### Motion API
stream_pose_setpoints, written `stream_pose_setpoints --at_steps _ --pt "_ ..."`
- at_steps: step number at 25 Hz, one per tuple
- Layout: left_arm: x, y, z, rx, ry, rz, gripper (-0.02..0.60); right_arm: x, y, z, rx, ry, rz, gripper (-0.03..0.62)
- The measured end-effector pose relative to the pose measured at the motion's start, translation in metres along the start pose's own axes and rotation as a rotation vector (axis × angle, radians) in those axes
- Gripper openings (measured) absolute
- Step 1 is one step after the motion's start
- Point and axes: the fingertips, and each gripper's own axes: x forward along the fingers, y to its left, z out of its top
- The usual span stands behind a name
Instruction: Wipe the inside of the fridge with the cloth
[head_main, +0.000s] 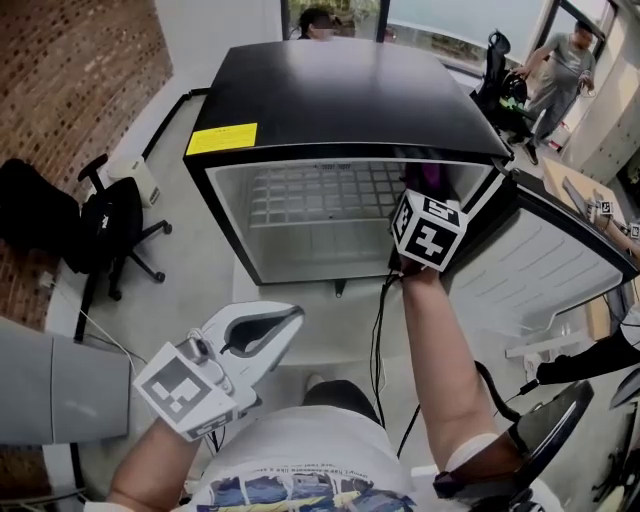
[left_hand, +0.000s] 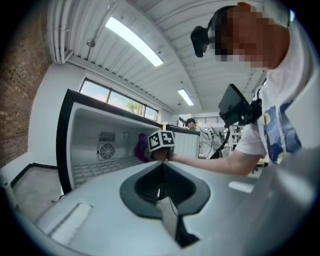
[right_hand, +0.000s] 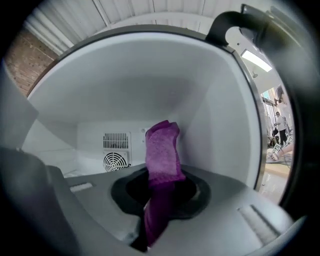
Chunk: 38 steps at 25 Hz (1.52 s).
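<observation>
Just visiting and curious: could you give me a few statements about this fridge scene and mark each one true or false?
1. The right gripper is shut on a purple cloth. True.
2. The fridge has its door closed. False: the door stands swung open at the right.
3. The left gripper is inside the fridge. False: it hangs outside, in front of the fridge, jaws together on nothing.
4. A round fan grille sits on the fridge's back wall. True.
</observation>
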Motion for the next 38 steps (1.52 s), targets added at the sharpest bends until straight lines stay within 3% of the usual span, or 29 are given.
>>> stream_pose_setpoints --at_steps 6,19,28,38 --pt "0.001 -0.009 0.002 -0.004 0.041 -0.003 0.005 0.018 0.005 -0.005 -0.020 0.039 -0.001 0.052" --pt "0.002 -0.007 0.015 0.015 0.000 0.018 0.005 0.054 0.010 0.009 -0.002 0.033 0.007 0.052" --pt "0.005 -0.015 0.022 -0.020 -0.013 -0.002 0.005 0.075 0.023 0.001 -0.023 0.067 0.064 0.052" --pt "0.003 -0.019 0.022 -0.039 -0.009 -0.004 0.005 0.076 0.065 -0.004 -0.062 0.076 0.210 0.052"
